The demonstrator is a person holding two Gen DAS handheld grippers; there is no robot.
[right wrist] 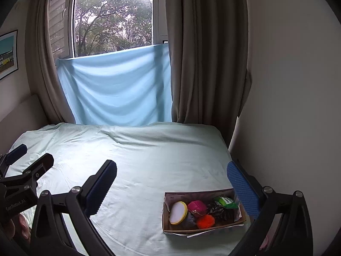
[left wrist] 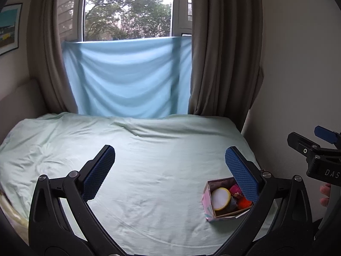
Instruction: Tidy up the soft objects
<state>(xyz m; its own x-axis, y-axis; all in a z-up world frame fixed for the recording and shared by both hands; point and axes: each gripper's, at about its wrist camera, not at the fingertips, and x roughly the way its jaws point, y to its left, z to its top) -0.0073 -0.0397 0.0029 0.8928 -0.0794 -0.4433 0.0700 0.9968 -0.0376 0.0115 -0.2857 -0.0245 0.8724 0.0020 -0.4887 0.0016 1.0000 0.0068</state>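
Note:
A cardboard box (right wrist: 165, 215) sits on the pale green bed sheet (right wrist: 138, 160) near the bed's right front corner. It holds several soft objects: a round white puff with a yellow rim (right wrist: 178, 212), a pink pouch (right wrist: 197, 206), an orange fuzzy ball (right wrist: 205, 221), a dark patterned piece (right wrist: 217, 210) and a green item (right wrist: 226, 202). The box also shows in the left wrist view (left wrist: 207, 204). My right gripper (right wrist: 171, 180) is open and empty above the box. My left gripper (left wrist: 170, 163) is open and empty, left of the box.
The bed runs to a window with brown curtains (right wrist: 204, 64) and a light blue cloth (right wrist: 115, 87) hung across it. A white wall (right wrist: 287, 106) stands close on the right. A padded headboard (right wrist: 19, 111) and a framed picture (right wrist: 7, 53) are at the left.

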